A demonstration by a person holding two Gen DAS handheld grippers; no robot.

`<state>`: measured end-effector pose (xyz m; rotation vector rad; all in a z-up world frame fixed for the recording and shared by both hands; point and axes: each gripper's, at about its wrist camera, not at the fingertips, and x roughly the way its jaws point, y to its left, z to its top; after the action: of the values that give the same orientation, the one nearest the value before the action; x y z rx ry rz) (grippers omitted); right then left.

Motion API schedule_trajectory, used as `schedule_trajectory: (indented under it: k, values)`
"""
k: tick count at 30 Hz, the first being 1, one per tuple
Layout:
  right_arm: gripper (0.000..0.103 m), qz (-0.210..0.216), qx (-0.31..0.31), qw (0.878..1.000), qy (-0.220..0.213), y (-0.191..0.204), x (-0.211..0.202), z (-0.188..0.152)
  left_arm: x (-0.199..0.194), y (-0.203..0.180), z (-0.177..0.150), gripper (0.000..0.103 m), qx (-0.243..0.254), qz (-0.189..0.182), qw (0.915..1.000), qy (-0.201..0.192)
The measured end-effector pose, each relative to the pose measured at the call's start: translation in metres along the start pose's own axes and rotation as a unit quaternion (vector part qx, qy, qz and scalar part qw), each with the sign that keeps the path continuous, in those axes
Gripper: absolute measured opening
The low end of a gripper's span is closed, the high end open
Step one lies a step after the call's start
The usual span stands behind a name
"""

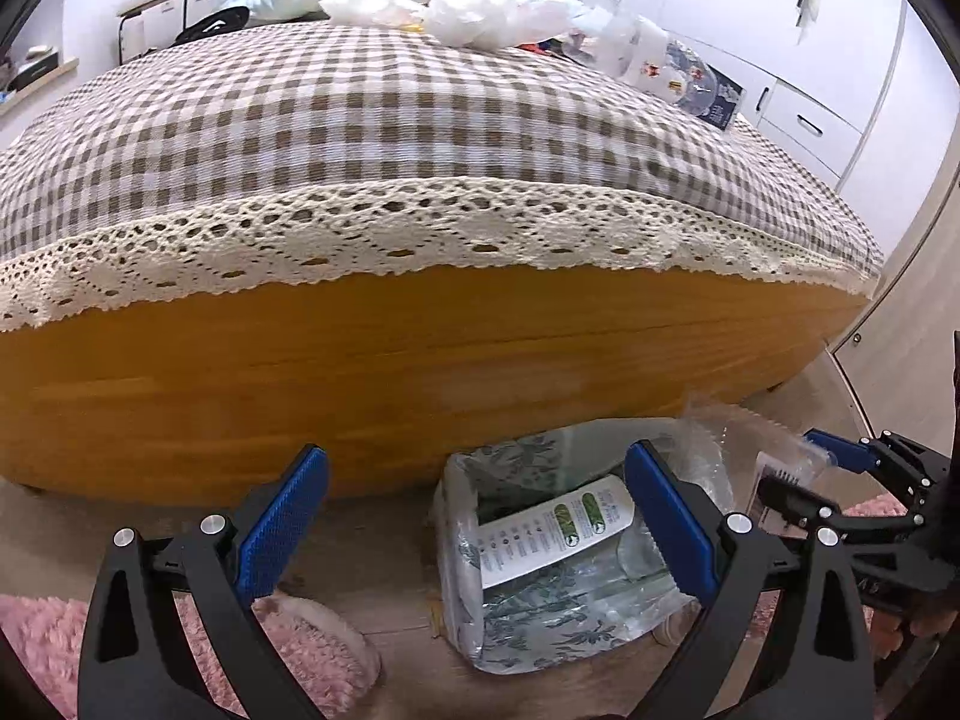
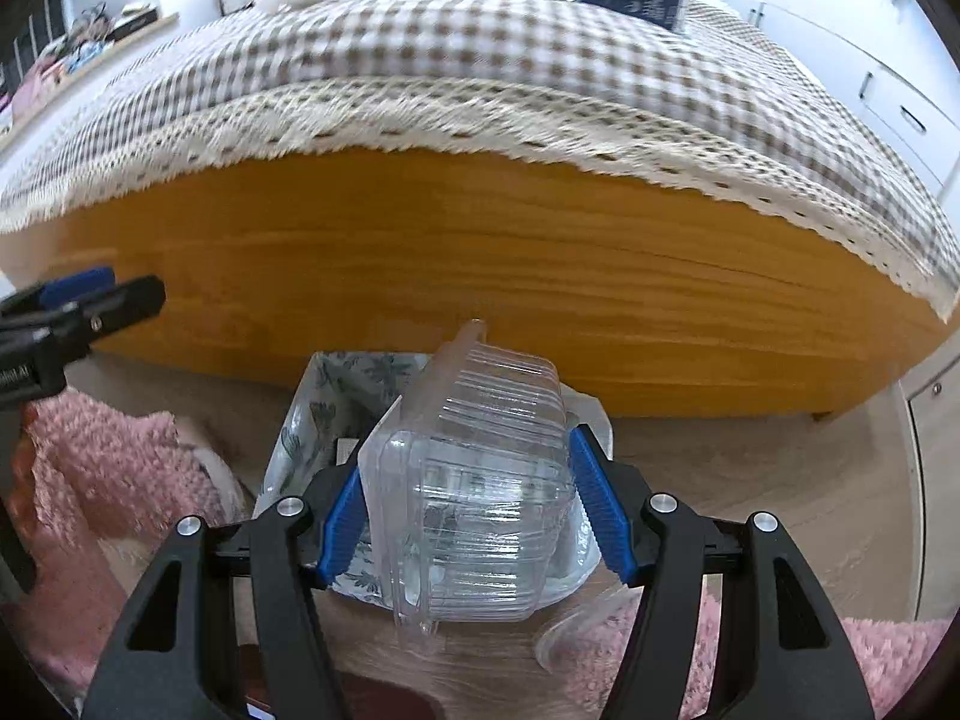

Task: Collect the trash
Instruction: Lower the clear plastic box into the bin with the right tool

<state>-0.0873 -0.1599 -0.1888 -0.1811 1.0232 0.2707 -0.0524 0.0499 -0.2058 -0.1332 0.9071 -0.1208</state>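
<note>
a wooden floor (image 1: 372,546) runs up to the orange wood footboard of a bed (image 1: 384,372), whose brown-and-white checked cover (image 1: 360,120) ends in a cream lace edge. white cupboards (image 1: 798,114) line the wall beside the bed, and a pink fluffy rug (image 1: 42,648) lies on the floor. plastic bags and wrappers (image 1: 480,12) are heaped at the far end of the bed. a lined trash bin (image 1: 474,576) with a leaf pattern stands on the floor just before the footboard, packaging already inside it. the right gripper (image 2: 465,510) has its fingers closed partway on a clear ribbed plastic container (image 2: 480,480), held above the bin with its long axis pointing away toward the footboard, hinged lid ajar. the left gripper (image 1: 474,528) is wide open and holds nothing, hanging over the bin's left side.
</note>
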Motion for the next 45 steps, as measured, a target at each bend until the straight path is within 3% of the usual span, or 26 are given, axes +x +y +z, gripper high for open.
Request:
schedule_trajectory:
  k: [18,33,45]
  values:
    - [0.062,0.005,-0.141,0.990,0.005,0.041,0.032,-0.011,0.007,0.035,-0.009,0.096,-0.056,0.012,0.9977,0.037]
    - [0.062,0.037,-0.178,0.983,0.039,0.047,0.062,-0.018,0.032,0.037,-0.017,0.096,-0.066,0.030,0.9949,0.070]
    - [0.062,0.059,-0.252,0.963,0.071,0.068,0.073,-0.021,0.051,0.037,-0.026,0.096,-0.060,0.041,0.9926,0.098]
